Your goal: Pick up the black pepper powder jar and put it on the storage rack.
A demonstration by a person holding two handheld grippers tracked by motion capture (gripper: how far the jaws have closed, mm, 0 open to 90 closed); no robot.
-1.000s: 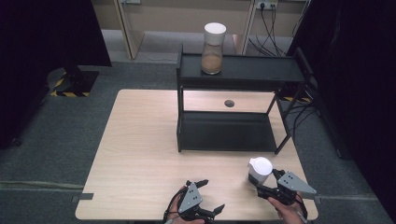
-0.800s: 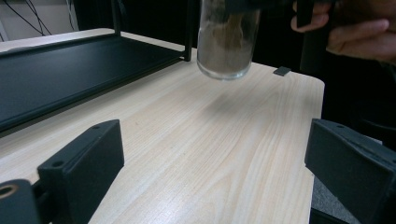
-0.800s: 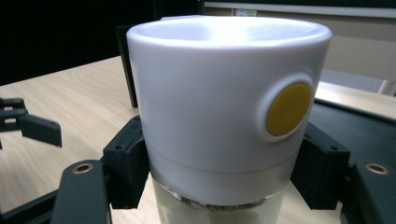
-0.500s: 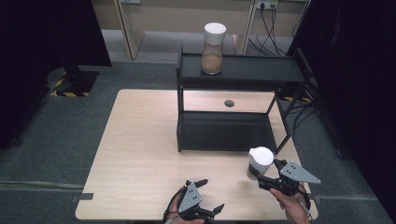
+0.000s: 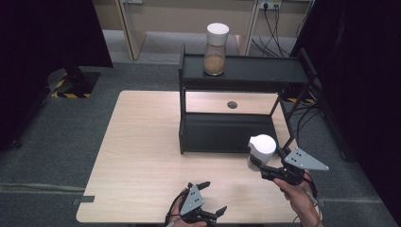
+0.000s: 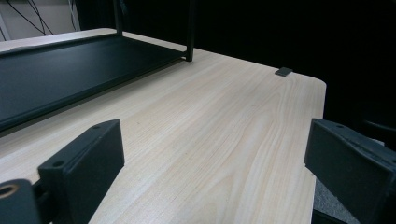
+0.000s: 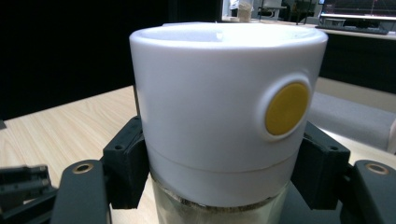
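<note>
My right gripper (image 5: 259, 163) is shut on a glass jar (image 5: 261, 150) with a white lid and holds it in the air over the table's front right, just before the black shelf (image 5: 239, 72). In the right gripper view the white lid (image 7: 219, 107) with its round yellow button (image 7: 286, 108) stands close up, and both black pads (image 7: 126, 161) press on the jar just under the lid. My left gripper (image 5: 213, 196) rests open near the front edge. Between its fingers (image 6: 84, 161) there is bare wood.
A second jar (image 5: 216, 47) with a white lid and brown contents stands on the shelf's top tier. The lower tier (image 6: 70, 70) is bare. The wooden table (image 5: 142, 142) has a small round hole (image 5: 231, 104) behind the shelf. Grey carpet surrounds the table.
My right gripper has risen with the jar and come slightly closer to the shelf. The left gripper has stayed in place.
</note>
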